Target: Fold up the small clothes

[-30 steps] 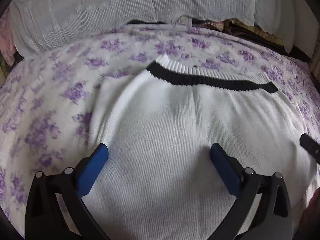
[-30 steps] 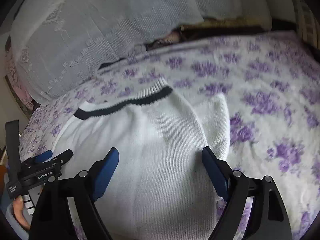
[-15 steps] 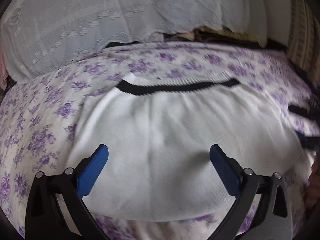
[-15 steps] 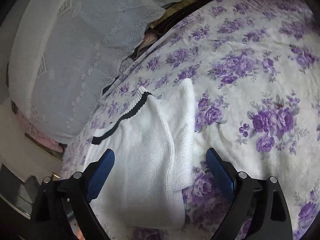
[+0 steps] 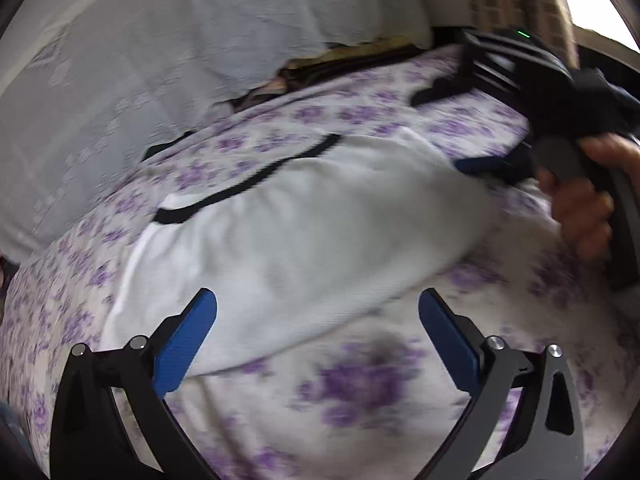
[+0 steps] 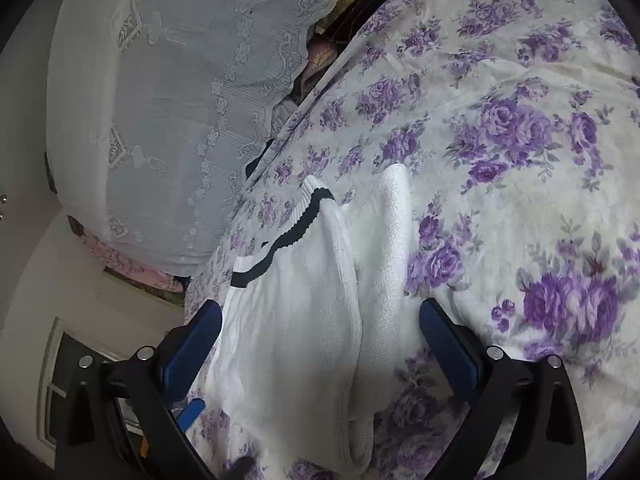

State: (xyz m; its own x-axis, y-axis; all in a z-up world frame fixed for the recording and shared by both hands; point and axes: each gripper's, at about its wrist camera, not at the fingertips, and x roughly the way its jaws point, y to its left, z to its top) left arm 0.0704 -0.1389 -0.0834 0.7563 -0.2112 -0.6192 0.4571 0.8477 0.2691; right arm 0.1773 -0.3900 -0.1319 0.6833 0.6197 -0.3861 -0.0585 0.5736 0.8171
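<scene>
Though blurred, sweater (image 5: 304,220) lies unheld (bedspread (image 6: 520,160)).

White sweater (image 6: 296,320) on floral bedspread (image 6: 500,160)

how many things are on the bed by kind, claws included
sweater: 1
lace cover: 1
bedsheet: 1
claws: 2, left claw and right claw, both open with nothing gripped
total: 5
</scene>
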